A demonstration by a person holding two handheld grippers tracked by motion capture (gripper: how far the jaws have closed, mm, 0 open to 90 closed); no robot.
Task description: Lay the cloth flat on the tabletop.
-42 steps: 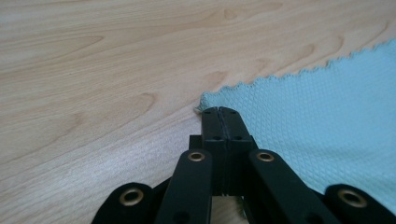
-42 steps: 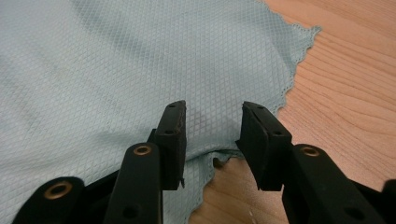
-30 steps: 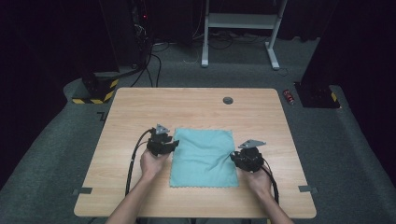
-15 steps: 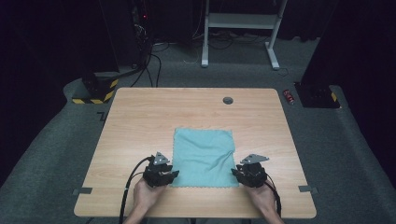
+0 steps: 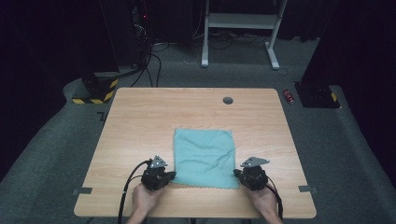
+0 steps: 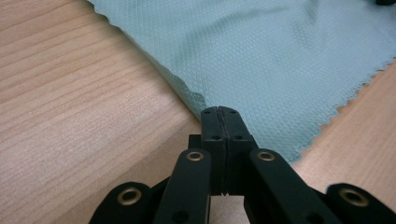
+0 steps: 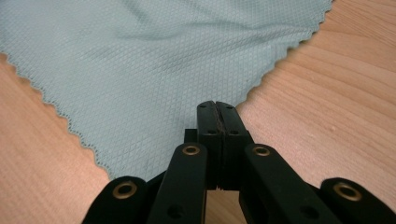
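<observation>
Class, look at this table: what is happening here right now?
A person sits at a wooden table with a gripper in each hand. A teal cloth lies flat in front of them. The left gripper has its jaws closed on the cloth's near left corner, and the right gripper has its jaws closed on the near right corner. Both have just closed. The cloth is not yet lifted or folded.

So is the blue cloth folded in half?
No, the cloth lies spread flat in one layer on the table, with its zigzag edges showing all around.
</observation>
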